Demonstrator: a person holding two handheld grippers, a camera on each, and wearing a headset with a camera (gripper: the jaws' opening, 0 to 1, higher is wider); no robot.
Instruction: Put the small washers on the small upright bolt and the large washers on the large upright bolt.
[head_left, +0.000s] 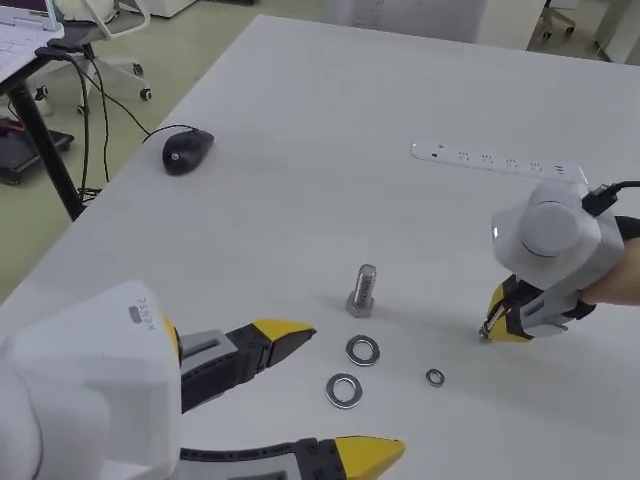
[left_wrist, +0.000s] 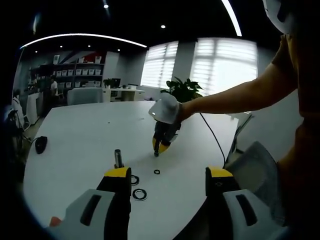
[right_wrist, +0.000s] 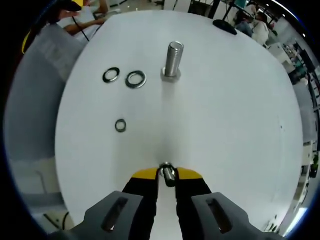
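Right gripper (right_wrist: 166, 173) pinched on a small silvery metal piece (right_wrist: 169, 175), tip at the white table (head_left: 300, 200). Left gripper (left_wrist: 169, 173) wide open, empty, near 2 large steel washers (head_left: 362, 350) (head_left: 343, 390).

We log bolt (head_left: 362, 290) bright bare metal | washers (head_left: 362, 350) glossy metal | tabletop (head_left: 300, 200) smooth matt white | mouse (head_left: 187, 150) black matt plastic

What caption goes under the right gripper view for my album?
Right gripper shut on a small metal piece, facing an upright bolt, two large washers and one small washer.
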